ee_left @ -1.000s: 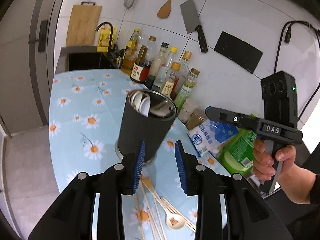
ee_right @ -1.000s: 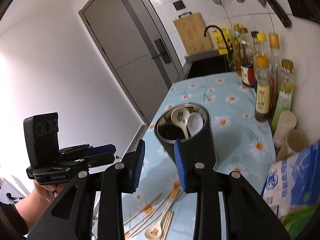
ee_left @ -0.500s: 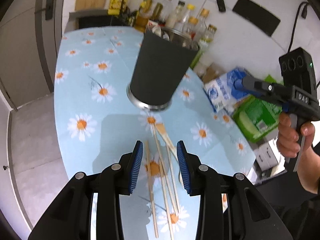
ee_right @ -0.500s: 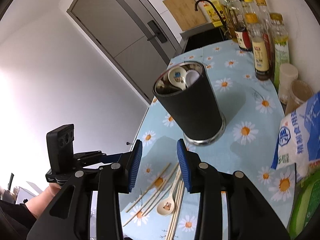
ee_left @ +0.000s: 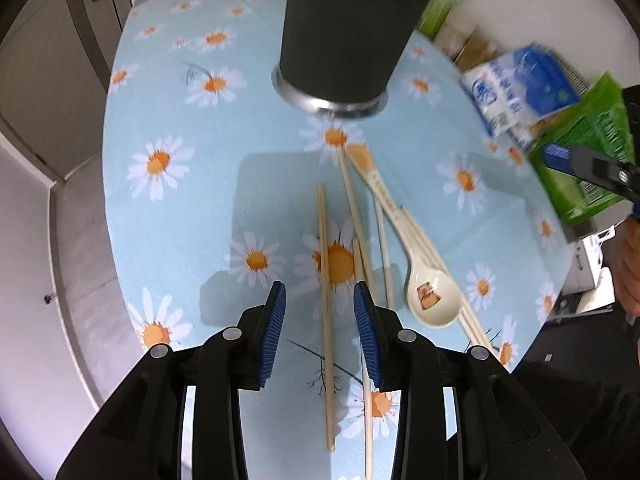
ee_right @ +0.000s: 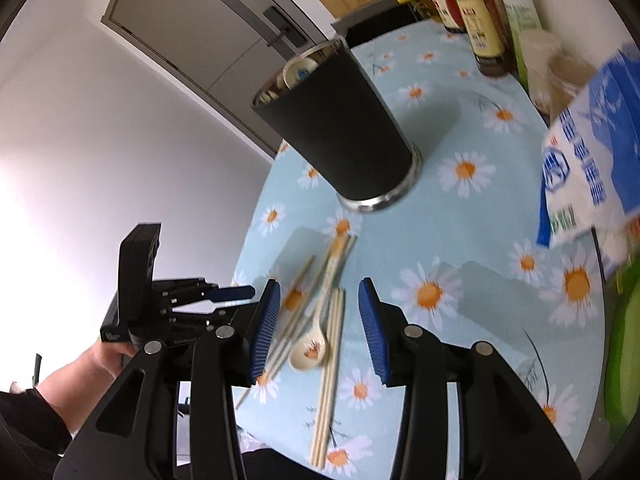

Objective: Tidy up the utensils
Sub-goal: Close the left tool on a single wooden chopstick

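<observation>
A black utensil holder (ee_left: 346,28) with a steel base stands on the daisy tablecloth; it shows in the right wrist view (ee_right: 340,136) with spoons inside. In front of it lie several wooden chopsticks (ee_left: 325,280) and a cream ceramic spoon (ee_left: 430,298), also seen in the right wrist view as chopsticks (ee_right: 330,368) and spoon (ee_right: 310,350). My left gripper (ee_left: 320,322) is open and empty, low over one chopstick that runs between its pads. My right gripper (ee_right: 318,320) is open and empty above the spoon.
A blue-white bag (ee_left: 516,84) and a green packet (ee_left: 584,152) lie at the right table edge. Sauce bottles (ee_right: 484,20) and jars stand against the back wall. The table's rounded front edge (ee_left: 120,264) drops to the floor on the left.
Both grippers have tilted down and moved toward the chopsticks and spoon. The holder has slid to the top of both views. Both stay open.
</observation>
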The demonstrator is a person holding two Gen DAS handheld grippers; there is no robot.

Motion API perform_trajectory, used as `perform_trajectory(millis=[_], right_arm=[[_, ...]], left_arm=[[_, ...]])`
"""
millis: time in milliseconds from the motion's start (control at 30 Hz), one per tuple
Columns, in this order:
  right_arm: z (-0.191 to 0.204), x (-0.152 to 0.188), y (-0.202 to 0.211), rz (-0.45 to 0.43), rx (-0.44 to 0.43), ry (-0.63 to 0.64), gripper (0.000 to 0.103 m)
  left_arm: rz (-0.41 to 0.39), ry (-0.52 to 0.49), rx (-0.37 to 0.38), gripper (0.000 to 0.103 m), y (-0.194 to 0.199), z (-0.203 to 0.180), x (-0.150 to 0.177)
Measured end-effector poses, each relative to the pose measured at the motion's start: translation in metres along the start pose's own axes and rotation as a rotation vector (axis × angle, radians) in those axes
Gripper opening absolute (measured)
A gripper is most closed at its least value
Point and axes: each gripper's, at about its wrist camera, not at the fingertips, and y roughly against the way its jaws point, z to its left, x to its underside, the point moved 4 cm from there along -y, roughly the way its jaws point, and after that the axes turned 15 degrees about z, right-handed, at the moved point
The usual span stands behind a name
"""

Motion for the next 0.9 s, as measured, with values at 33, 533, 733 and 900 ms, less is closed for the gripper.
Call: perform_trajectory(millis=[33,533,733,900], right_arm=[[-0.002,0.004,0.0,0.003,0.005,0.001,0.042],[-0.029,0.043,0.005,0.041,-0.14,-0.04,0.042],[-0.031,0.048,-0.004,0.08,-0.181,-0.038,0.042],[-0.03,0.05,-0.015,0.131,-0.183,-0.035,0.042]], left_arm=[[0.02,0.0,-0.009,0.034,-0.003,-0.001,-0.001],[0.214,0.051,-0.145,0.026,-0.03,-0.006,-0.013],[0.221,0.067,-0.153,0.009,-0.03,-0.012,-0.019],[0.216,0.071,-0.145,0.004,-0.029,-0.016,-0.019]])
